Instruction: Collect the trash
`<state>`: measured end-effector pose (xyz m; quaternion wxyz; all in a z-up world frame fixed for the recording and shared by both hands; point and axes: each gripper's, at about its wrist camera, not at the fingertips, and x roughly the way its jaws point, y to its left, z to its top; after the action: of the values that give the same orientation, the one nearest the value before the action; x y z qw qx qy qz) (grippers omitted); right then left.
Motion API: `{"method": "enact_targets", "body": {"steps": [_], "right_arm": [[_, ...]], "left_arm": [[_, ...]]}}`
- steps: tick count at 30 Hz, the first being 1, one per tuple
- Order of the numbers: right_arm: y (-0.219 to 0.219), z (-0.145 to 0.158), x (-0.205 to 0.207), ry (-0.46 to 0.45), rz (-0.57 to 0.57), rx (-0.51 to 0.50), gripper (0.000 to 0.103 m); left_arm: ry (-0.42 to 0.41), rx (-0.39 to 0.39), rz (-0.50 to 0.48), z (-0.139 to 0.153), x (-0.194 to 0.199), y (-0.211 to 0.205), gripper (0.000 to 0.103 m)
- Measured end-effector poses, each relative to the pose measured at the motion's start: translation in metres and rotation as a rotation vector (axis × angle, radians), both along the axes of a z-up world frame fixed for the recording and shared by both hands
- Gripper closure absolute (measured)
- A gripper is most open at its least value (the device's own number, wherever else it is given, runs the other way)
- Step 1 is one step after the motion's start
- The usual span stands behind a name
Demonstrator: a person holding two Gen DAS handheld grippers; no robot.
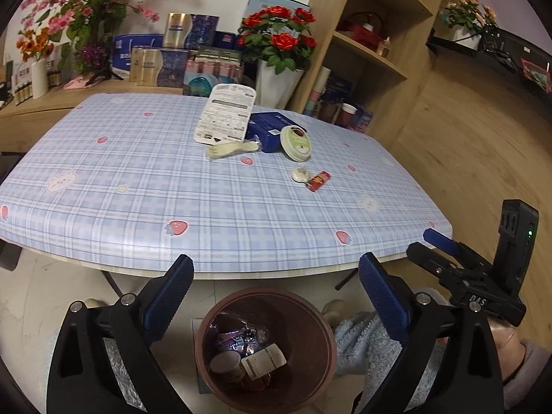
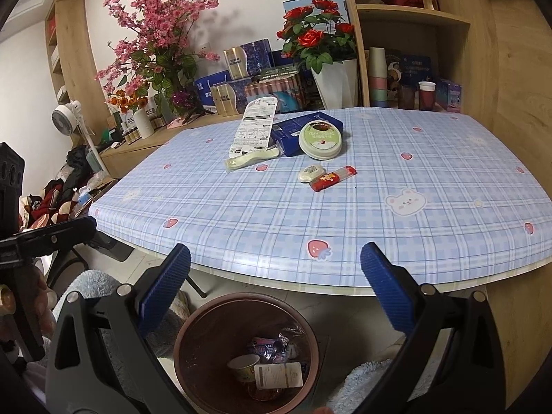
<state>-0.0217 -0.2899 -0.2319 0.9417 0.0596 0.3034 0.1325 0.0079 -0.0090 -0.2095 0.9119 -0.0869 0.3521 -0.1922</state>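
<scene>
Left gripper (image 1: 275,277) and right gripper (image 2: 276,272) held spread wide, nothing grasped, above brown bin (image 2: 193,376) on floor just past near table edge (image 2: 276,284). Bin partly filled: paper cup (image 2: 243,365), wrappers. Trash grouped mid-table: white card (image 2: 257,127), blue box (image 2: 293,127), round lid (image 2: 320,138), red wrapper (image 2: 333,178). Bin bottom rim cut off.

Both wrist views face the table (image 1: 138,186) above the bin (image 1: 265,348).

The checked table (image 1: 138,207) bears a card (image 1: 226,114), box (image 1: 265,127), lid (image 1: 295,139) and wrappers (image 1: 319,180).
</scene>
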Motion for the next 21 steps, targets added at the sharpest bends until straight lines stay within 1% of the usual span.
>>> {"method": "enact_targets", "body": {"steps": [3,9,14,17,21], "right_arm": [[0.004,-0.001,0.001,0.009,0.024,-0.001,0.006],[0.011,-0.005,0.008,0.028,0.052,-0.017,0.006],[0.013,-0.004,0.02,0.047,0.064,-0.014,0.006],[0.013,0.002,0.025,0.038,0.077,-0.016,0.006],[0.011,0.008,0.031,0.035,0.081,-0.019,0.006]], "left_arm": [[-0.007,0.007,0.023,0.0,0.001,0.004,0.009],[-0.053,0.06,0.075,0.003,0.007,0.016,0.009],[-0.073,0.066,0.112,0.006,0.017,0.026,0.008],[-0.089,0.046,0.107,0.01,0.022,0.029,0.007],[-0.116,0.067,0.116,0.014,0.027,0.028,0.006]]}}
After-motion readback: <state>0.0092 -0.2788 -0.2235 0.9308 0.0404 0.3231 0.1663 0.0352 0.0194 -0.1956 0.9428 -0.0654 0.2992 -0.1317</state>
